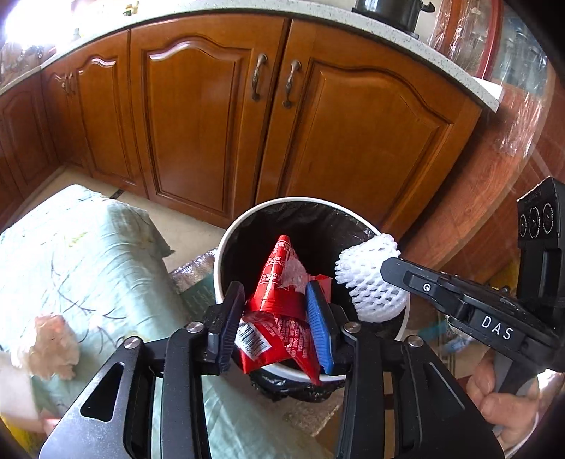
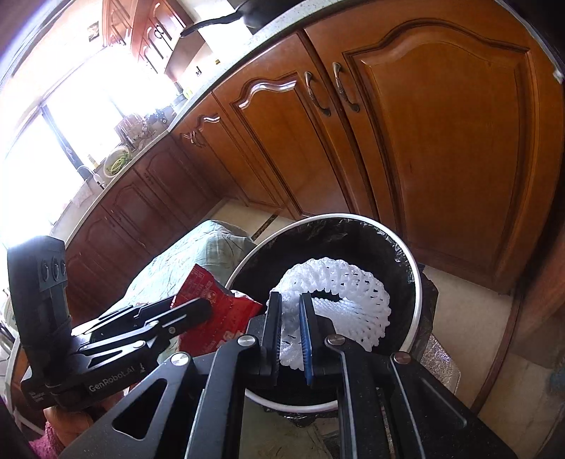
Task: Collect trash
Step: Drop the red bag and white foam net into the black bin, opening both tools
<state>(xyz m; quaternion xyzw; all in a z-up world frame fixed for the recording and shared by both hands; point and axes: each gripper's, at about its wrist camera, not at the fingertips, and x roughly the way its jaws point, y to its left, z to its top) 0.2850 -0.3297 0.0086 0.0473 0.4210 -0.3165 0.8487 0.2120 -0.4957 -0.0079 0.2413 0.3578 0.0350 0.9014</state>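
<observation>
A white-rimmed trash bin (image 1: 226, 243) with a black liner stands on the floor before the wooden cabinets; it also shows in the right wrist view (image 2: 418, 293). My left gripper (image 1: 279, 293) is shut on a red snack wrapper (image 1: 279, 310) and holds it over the bin's near rim. My right gripper (image 2: 291, 303) is shut on a white foam fruit net (image 2: 339, 286) and holds it above the bin opening. The net (image 1: 367, 279) and right gripper (image 1: 388, 264) show at the right of the left wrist view; the left gripper (image 2: 208, 305) with the wrapper (image 2: 219, 310) shows left in the right wrist view.
Wooden cabinet doors (image 1: 197, 116) with metal handles stand behind the bin under a pale countertop (image 1: 370, 28). A pale green patterned bundle (image 1: 84, 254) lies on the floor left of the bin. A black pot (image 1: 388, 10) sits on the counter. Tiled floor (image 2: 466, 317) lies right of the bin.
</observation>
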